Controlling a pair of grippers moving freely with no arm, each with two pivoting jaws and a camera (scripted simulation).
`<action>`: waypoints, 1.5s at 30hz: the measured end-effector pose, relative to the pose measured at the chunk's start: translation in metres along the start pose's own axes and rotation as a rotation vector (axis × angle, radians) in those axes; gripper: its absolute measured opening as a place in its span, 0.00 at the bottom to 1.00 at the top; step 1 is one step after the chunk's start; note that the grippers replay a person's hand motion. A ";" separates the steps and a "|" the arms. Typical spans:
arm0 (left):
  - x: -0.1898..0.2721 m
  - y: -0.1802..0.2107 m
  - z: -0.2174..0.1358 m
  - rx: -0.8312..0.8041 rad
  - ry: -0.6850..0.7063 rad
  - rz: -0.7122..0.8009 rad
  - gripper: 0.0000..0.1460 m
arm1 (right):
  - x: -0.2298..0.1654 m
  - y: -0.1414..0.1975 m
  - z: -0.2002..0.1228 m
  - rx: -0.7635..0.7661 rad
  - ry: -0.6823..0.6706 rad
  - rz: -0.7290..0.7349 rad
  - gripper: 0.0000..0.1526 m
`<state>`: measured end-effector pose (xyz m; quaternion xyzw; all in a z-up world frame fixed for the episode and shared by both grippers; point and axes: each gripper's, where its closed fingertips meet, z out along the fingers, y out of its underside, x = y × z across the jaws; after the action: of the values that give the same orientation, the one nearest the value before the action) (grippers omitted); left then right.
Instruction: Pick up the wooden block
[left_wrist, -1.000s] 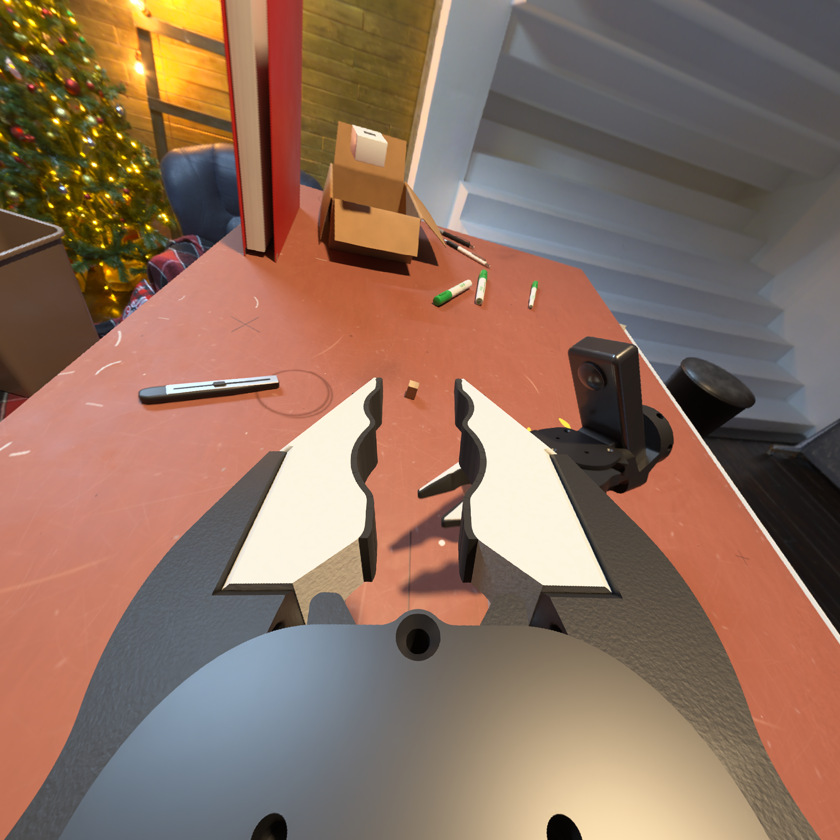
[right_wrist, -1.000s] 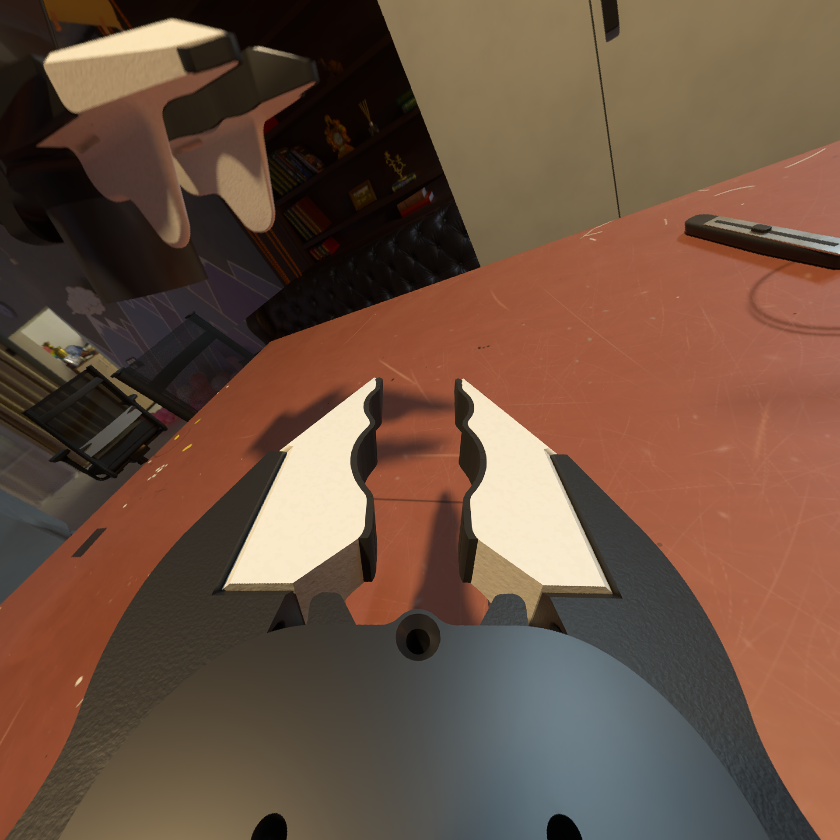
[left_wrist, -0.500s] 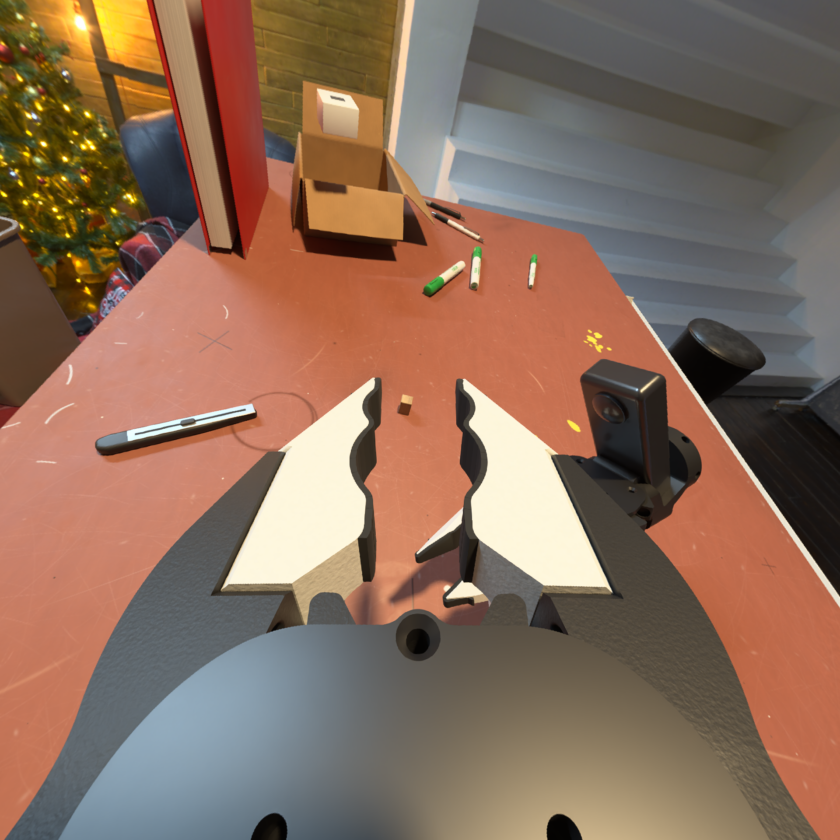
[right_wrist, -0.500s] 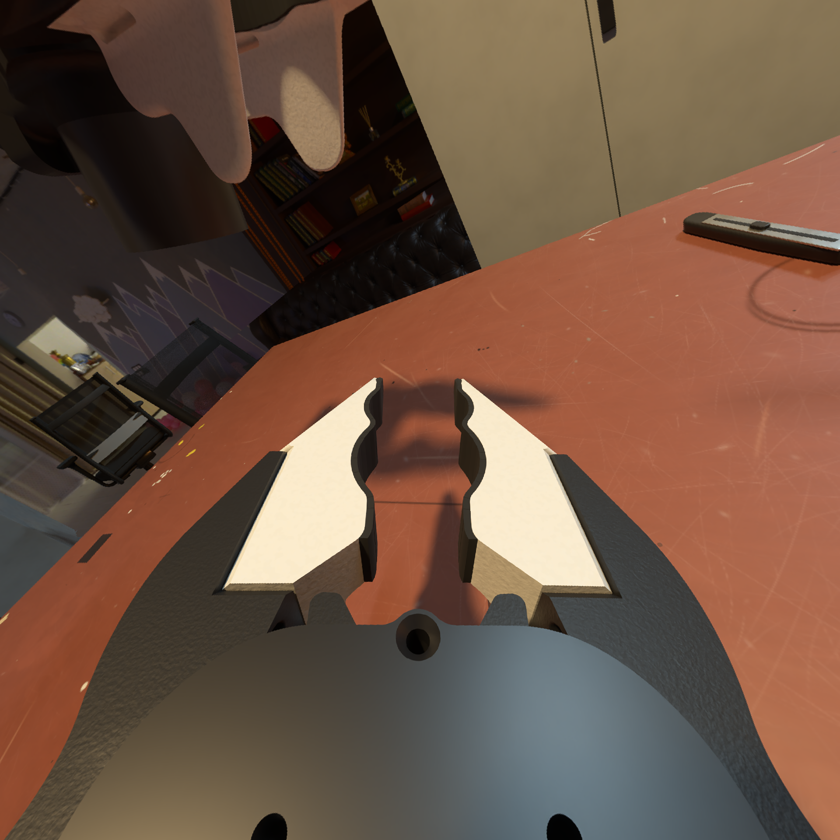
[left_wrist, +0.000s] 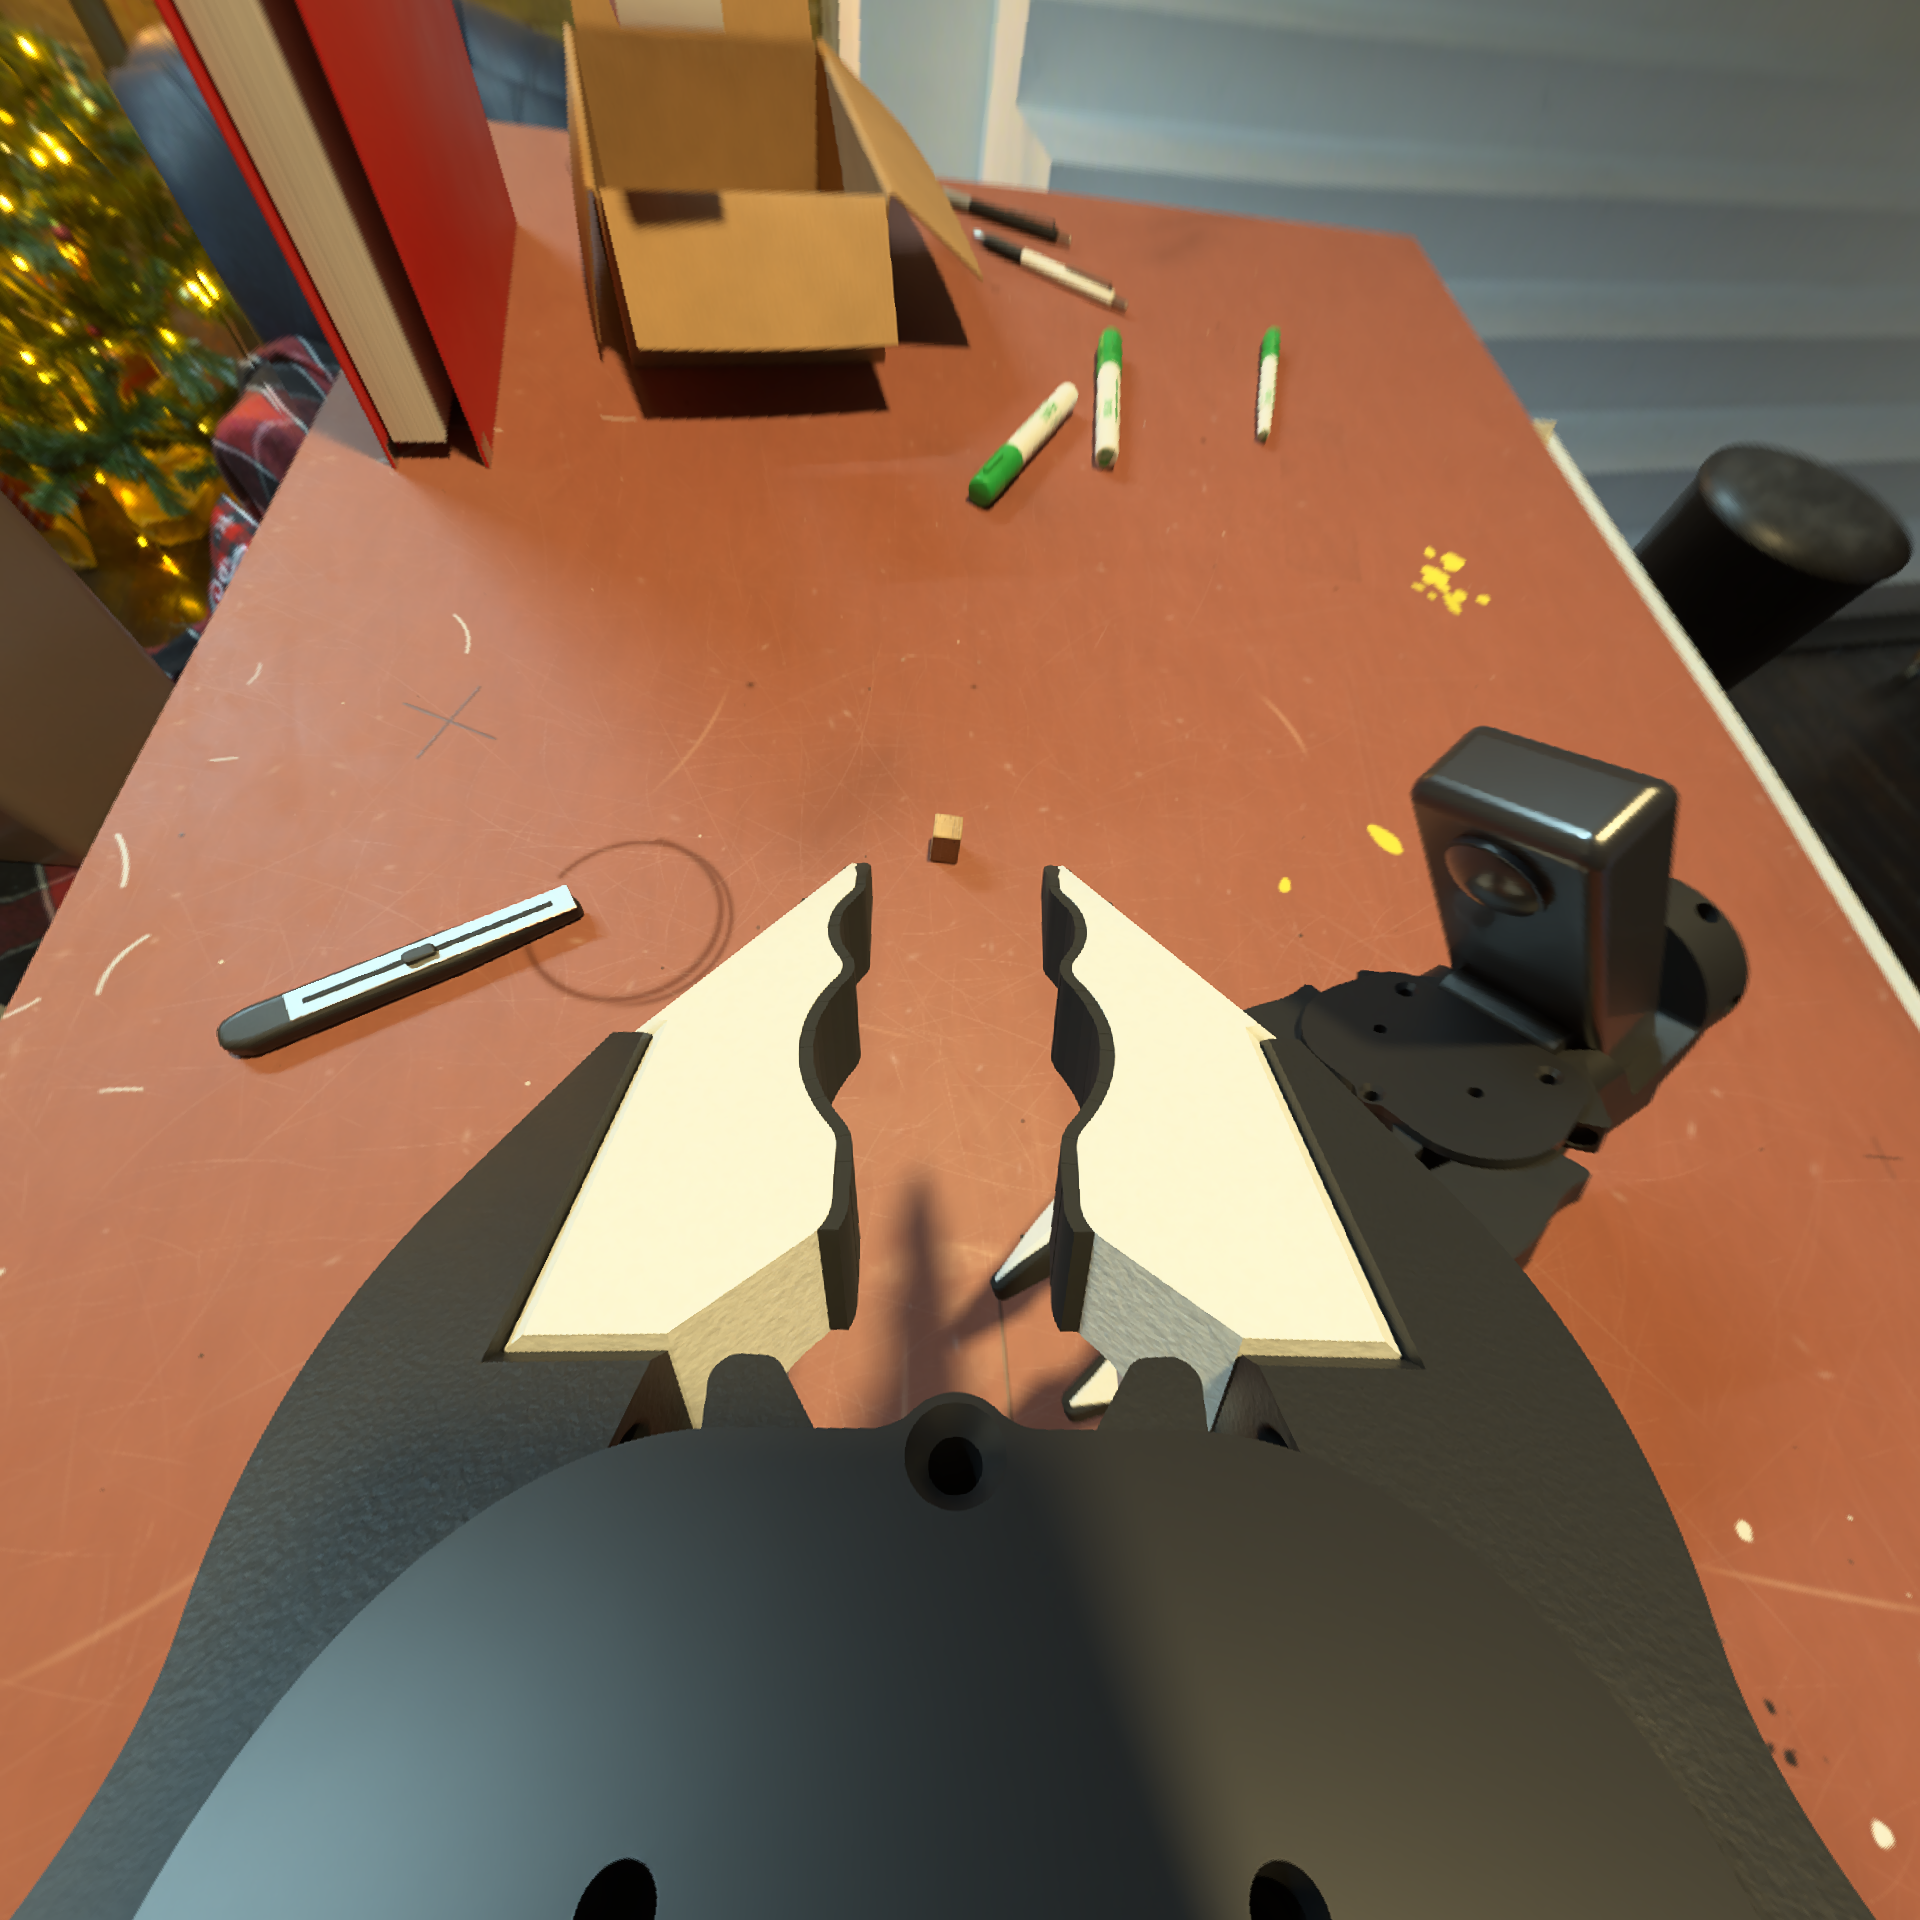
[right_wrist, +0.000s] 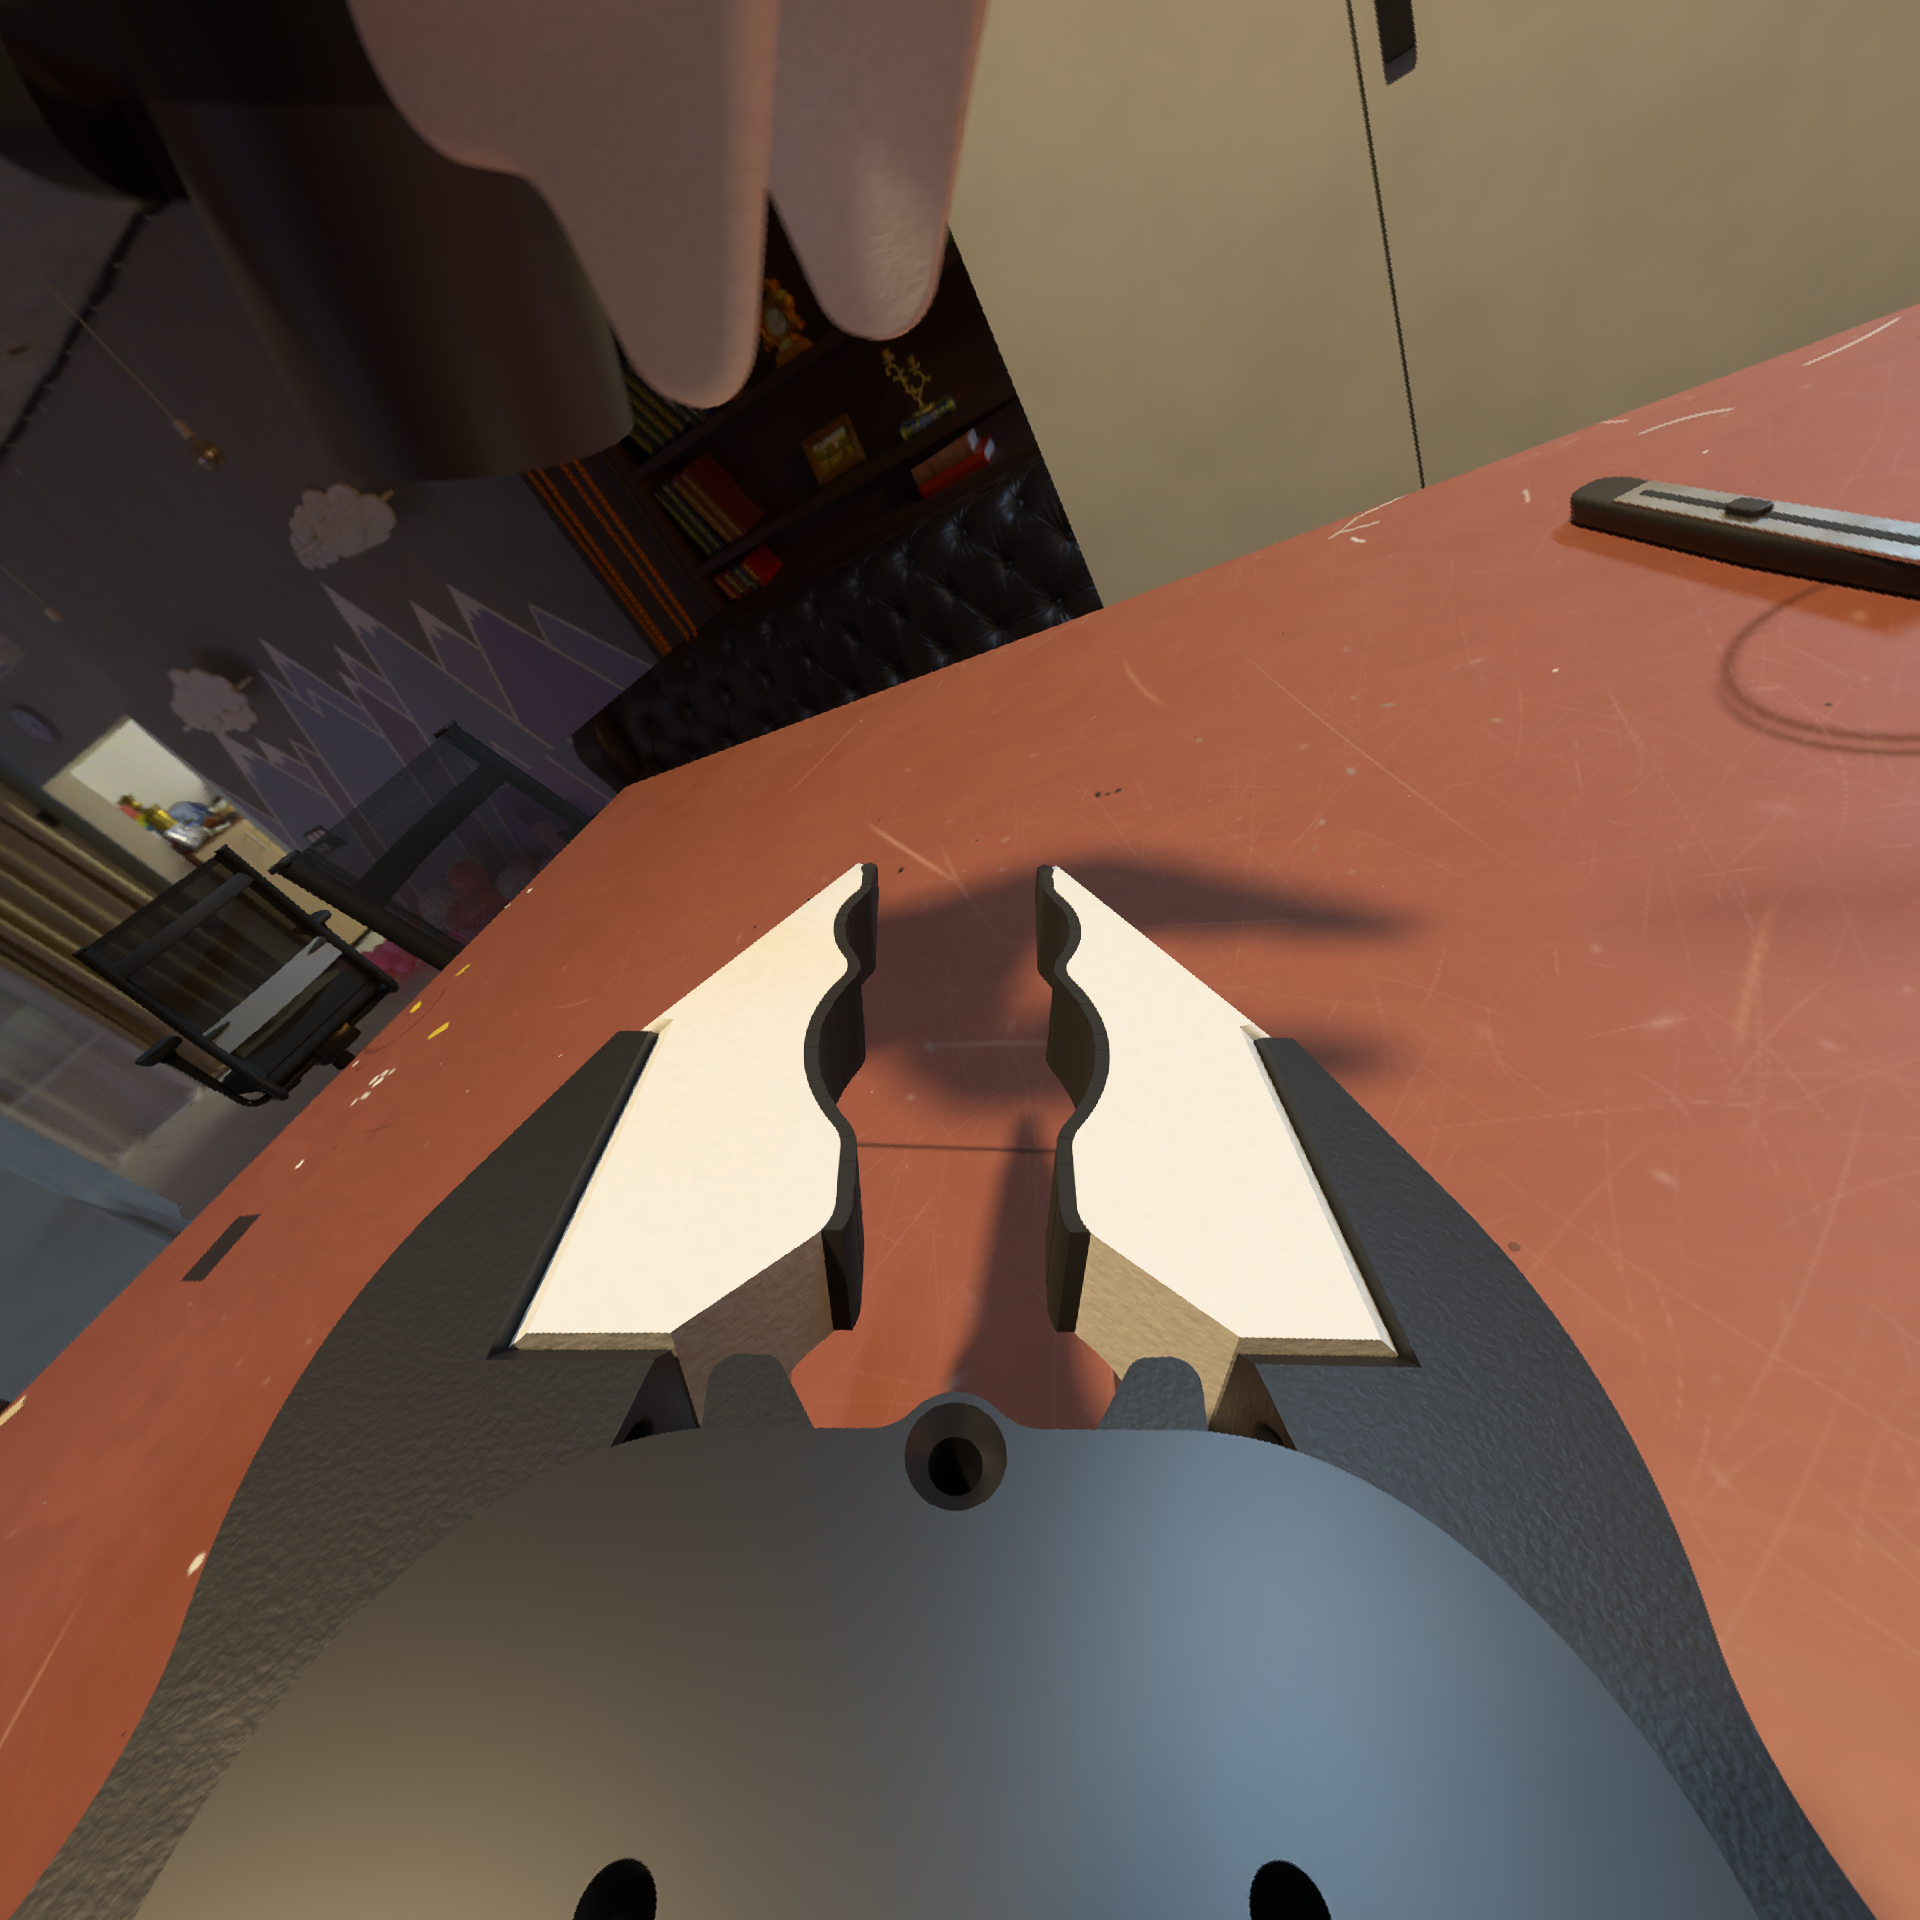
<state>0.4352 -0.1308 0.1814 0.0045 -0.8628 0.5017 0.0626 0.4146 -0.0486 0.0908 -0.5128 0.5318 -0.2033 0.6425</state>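
A tiny wooden block (left_wrist: 944, 837) sits on the red table (left_wrist: 935, 644), just beyond the tips of my left gripper (left_wrist: 954, 883). The left gripper is open and empty, above the table and tilted down, with the block lined up with the gap between its fingers. My right gripper (right_wrist: 956, 883) is open and empty, low over the table; its black body (left_wrist: 1538, 997) shows at the right of the left wrist view. The left gripper's fingers (right_wrist: 675, 208) hang at the top of the right wrist view. The block does not show in the right wrist view.
A utility knife (left_wrist: 400, 966) lies left of the block and shows in the right wrist view (right_wrist: 1756, 535) too. An open cardboard box (left_wrist: 738, 229), a red book (left_wrist: 353, 208) and several markers (left_wrist: 1023, 442) stand at the far end. The table's right edge (left_wrist: 1704, 665) is near.
My left gripper has moved forward and tilted down; the block now lies just ahead of its fingertips. Its fingers loom larger in the right wrist view. The right gripper has stayed put.
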 end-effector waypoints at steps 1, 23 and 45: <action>0.000 0.000 0.005 -0.024 -0.002 0.010 0.22 | 0.000 0.000 0.000 0.000 0.000 0.000 0.20; -0.001 0.068 0.181 -0.696 0.022 0.067 0.17 | 0.000 0.000 0.000 0.000 -0.002 0.004 0.19; 0.010 0.013 0.113 -0.306 0.103 -0.117 0.08 | 0.001 -0.001 -0.001 0.006 -0.001 0.009 0.19</action>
<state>0.4131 -0.2217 0.1165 0.0193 -0.9229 0.3597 0.1357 0.4145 -0.0502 0.0911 -0.5085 0.5333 -0.2017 0.6453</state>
